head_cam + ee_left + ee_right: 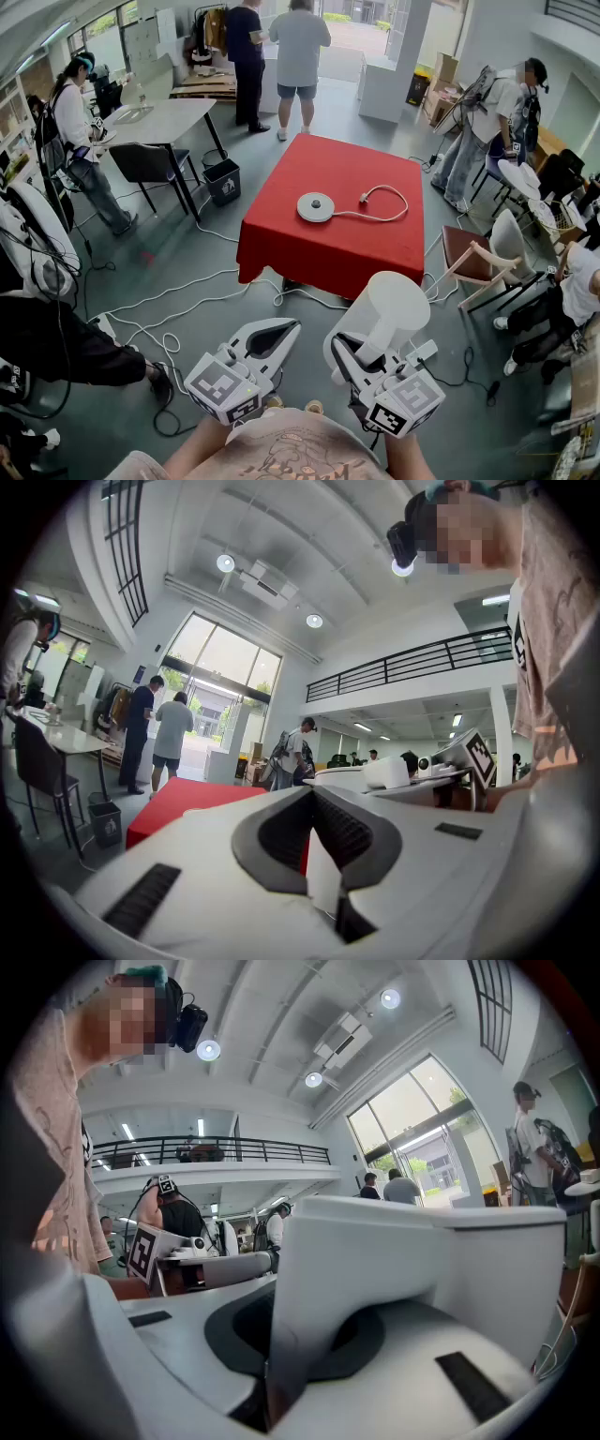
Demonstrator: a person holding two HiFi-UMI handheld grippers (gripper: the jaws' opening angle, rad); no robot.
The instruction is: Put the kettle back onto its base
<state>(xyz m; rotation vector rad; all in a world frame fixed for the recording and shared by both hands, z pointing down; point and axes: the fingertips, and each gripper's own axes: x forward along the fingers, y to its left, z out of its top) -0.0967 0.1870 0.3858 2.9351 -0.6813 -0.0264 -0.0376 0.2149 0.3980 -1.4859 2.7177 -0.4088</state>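
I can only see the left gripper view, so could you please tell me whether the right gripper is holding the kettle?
Observer: Yes, the right gripper is shut on the kettle, gripping its handle.
Operator: Thanks. Where is the base?
Observer: The base lies on the red table, near its middle.
Operator: Is anything sitting on it?
Observer: No, its top is bare.

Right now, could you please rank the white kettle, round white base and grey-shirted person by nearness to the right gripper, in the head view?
1. White kettle, held by the right gripper.
2. Round white base, on the red table.
3. Grey-shirted person, far beyond.
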